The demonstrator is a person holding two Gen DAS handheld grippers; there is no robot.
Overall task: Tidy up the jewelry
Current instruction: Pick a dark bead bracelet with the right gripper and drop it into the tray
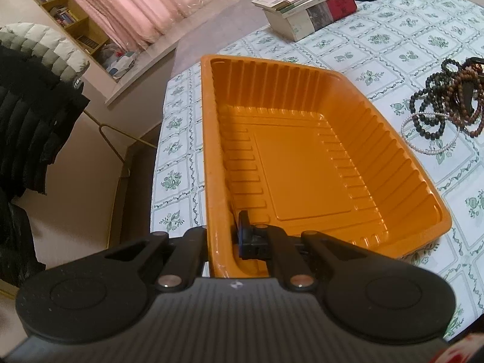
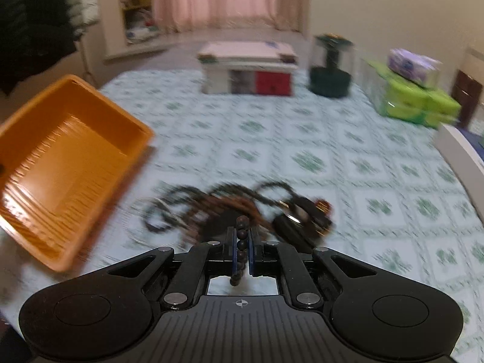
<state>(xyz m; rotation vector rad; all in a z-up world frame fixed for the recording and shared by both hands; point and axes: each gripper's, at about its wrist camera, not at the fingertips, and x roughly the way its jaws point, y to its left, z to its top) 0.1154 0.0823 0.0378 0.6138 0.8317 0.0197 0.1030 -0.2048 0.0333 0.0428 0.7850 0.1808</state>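
Left gripper [image 1: 225,239] is clamped on the tray [image 1: 302,163] rim. Right gripper [image 2: 242,251] pinches a dark bead strand [image 2: 241,239] from the pile [image 2: 224,208] beside the tray. Floppy, tangle-prone stuff; I'd grab mid-strand.

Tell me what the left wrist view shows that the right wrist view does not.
Only the left wrist view shows the left gripper shut on the near wall of the orange tray, and a white pearl strand beside the dark beads.

Only the right wrist view shows the right gripper shut on a dark bead strand, plus green tissue packs.

Both show the tray, the jewelry pile, the book stack and the floral tablecloth.
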